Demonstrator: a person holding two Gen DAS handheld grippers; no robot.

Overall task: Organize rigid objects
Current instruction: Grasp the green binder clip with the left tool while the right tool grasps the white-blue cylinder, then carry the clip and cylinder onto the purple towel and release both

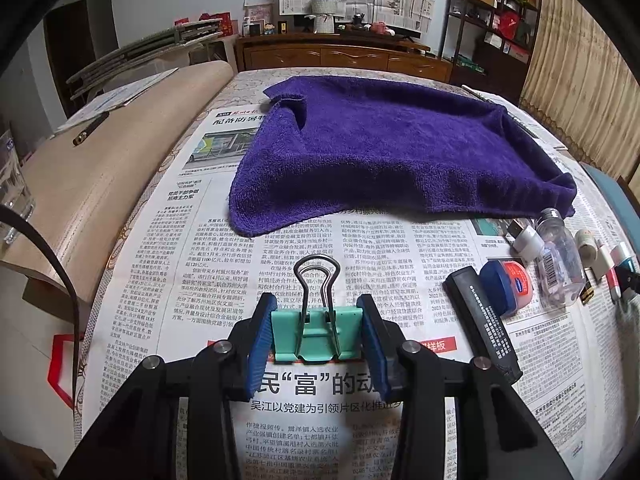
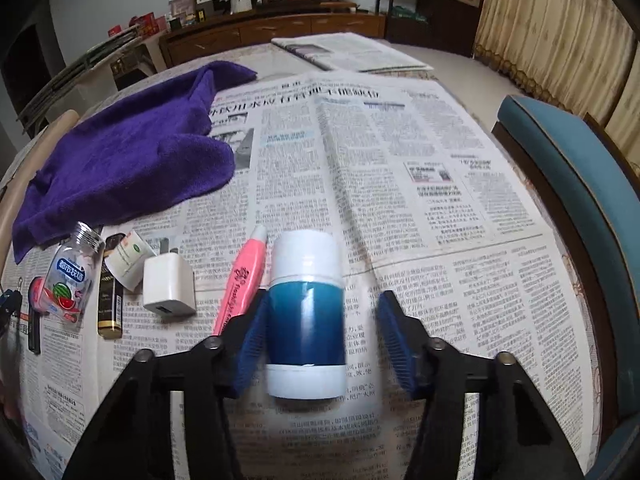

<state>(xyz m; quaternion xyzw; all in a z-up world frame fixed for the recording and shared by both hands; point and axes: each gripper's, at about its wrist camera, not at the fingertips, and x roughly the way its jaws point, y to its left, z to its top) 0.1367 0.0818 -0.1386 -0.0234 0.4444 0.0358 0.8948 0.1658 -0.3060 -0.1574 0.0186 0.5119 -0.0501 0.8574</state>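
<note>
The left gripper squeezes a green binder clip between its two blue pads. The pads press on both sides of the clip. The clip's wire handles stick out past the tips, away from the camera. Under it lies newspaper spread on the table.

Far ahead of the left gripper lies a purple towel. To the right of its tips sits a row of small things: a long black stick just beside the right finger, then a little blue and red tin, a clear bottle on its side, and a white plug behind them.

The right gripper is wide open. A blue and white bottle lies between its fingers. The bottle touches or nearly touches the left pad, and there is a gap between it and the right pad. Its white cap points away from the camera.

Just left of the right gripper's tips lies a pink marker, close to the left pad. Farther left sit the white plug, a white tube, a dark tube and the clear bottle with a watermelon label. The purple towel is ahead and to the left.
</note>
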